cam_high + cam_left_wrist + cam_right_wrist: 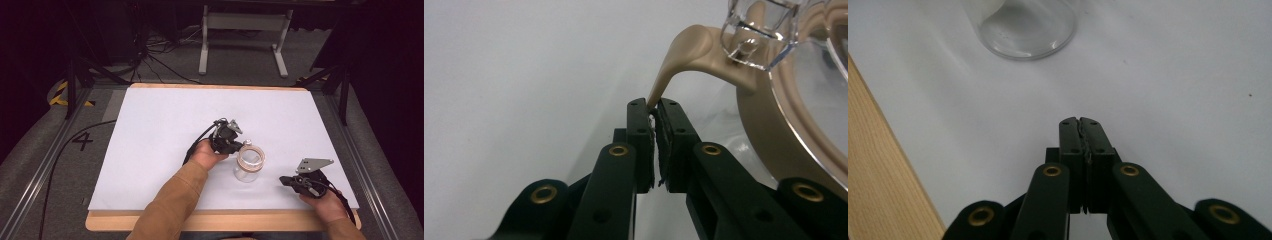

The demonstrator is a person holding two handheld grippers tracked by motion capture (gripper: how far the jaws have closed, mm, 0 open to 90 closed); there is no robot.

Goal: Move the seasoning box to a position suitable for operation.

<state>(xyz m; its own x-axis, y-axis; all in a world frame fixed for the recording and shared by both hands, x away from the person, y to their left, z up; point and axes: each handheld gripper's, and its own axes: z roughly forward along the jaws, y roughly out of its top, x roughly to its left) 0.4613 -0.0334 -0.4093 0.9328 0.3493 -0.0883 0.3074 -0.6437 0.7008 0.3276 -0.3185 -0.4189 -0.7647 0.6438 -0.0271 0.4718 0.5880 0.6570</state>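
My left tongs (239, 145) are positioned near the middle of the white surface (165, 130), at the left side of a clear glass jar (248, 170). In the left gripper view, the jaws of my left tongs (656, 107) are pressed together on the thin end of a tan pull tab (684, 52). The tab curves up from the tan seal ring (764, 125) that runs around the jar's clear lid (819, 95). A clear moulded part of the lid (759, 35) sits over the base of the tab.

The jar stands upright on the surface, right of centre and toward the near edge, between my two hands. My left hand (205, 154) holds its tool just left of the jar.

My right tongs (286, 181) rest low near the right front corner of the surface, apart from the jar and pointing toward it. In the right gripper view, the jaws of my right tongs (1081, 121) are pressed together with nothing between them. The jar's rounded glass base (1023, 30) shows ahead of them, and the wooden edge (883, 175) of the surface runs along the left.
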